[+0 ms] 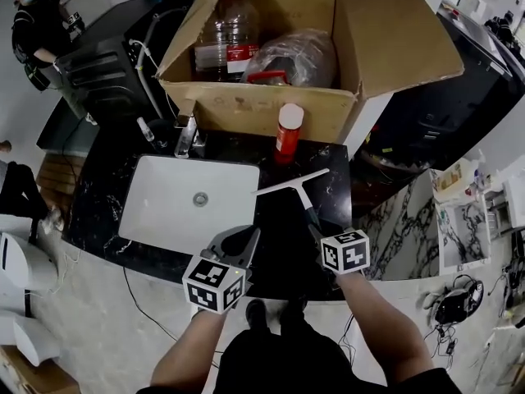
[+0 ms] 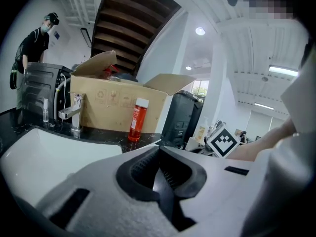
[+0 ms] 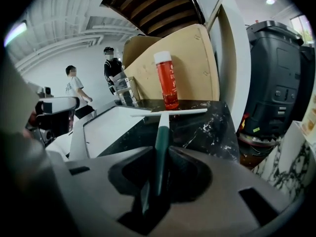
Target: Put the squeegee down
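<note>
The squeegee has a thin white blade and a dark green handle. My right gripper is shut on that handle, and the blade points away from me, low over the black marble counter just right of the sink. Whether the blade touches the counter I cannot tell. My left gripper hovers at the sink's near right corner, shut with nothing in it; its closed tips show in the left gripper view.
A white sink with a faucet lies to the left. A red bottle stands before an open cardboard box behind the squeegee. A black machine and a person are at back left.
</note>
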`<state>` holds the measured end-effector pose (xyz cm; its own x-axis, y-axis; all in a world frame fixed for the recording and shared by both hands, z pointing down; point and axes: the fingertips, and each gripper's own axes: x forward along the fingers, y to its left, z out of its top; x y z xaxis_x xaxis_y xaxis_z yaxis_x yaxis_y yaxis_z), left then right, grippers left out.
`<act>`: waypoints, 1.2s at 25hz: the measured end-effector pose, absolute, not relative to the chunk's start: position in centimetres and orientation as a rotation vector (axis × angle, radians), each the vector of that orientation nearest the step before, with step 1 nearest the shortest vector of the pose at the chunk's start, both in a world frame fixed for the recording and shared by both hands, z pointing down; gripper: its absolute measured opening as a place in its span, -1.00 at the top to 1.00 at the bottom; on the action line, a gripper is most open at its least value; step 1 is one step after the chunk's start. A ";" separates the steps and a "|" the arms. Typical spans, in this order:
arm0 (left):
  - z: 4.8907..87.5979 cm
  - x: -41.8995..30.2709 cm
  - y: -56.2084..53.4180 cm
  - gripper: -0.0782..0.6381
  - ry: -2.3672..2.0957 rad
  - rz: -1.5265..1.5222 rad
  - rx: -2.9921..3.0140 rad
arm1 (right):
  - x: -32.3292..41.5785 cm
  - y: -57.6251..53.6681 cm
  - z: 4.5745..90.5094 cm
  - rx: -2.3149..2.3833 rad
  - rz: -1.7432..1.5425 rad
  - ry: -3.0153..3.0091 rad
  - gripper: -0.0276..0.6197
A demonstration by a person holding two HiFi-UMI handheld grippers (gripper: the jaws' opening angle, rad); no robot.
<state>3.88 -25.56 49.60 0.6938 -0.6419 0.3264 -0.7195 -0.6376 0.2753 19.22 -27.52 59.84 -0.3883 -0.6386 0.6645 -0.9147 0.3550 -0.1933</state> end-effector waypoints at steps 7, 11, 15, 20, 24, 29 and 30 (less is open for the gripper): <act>49.2 4.2 -26.0 0.76 -1.075 0.256 2.516 | 19.2 -27.7 61.2 1.310 0.718 -2.055 0.60; 48.6 3.9 -26.2 0.76 -1.083 0.233 2.517 | 19.1 -27.1 62.4 1.277 0.743 -2.014 0.59; 48.1 3.3 -26.3 0.76 -1.090 0.216 2.519 | 19.3 -26.6 62.6 1.274 0.758 -2.005 0.59; 47.6 2.5 -26.0 0.76 -1.080 0.202 2.519 | 19.2 -26.0 62.3 1.271 0.784 -2.006 0.58; 47.1 1.5 -25.6 0.76 -1.073 0.204 2.530 | 18.5 -25.5 62.2 1.270 0.806 -2.019 0.58; 46.9 -0.6 -24.9 0.76 -1.085 0.203 2.527 | 17.2 -23.9 61.9 1.259 0.836 -2.045 0.55; 46.8 -1.0 -24.9 0.76 -1.086 0.204 2.529 | 17.1 -23.6 61.7 1.268 0.841 -2.047 0.54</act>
<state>-0.99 -24.85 46.78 0.6909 -0.6676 0.2774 -0.7228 -0.6296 0.2849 17.10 -23.62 61.75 -0.3780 -0.5462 0.7475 -0.9140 0.3487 -0.2074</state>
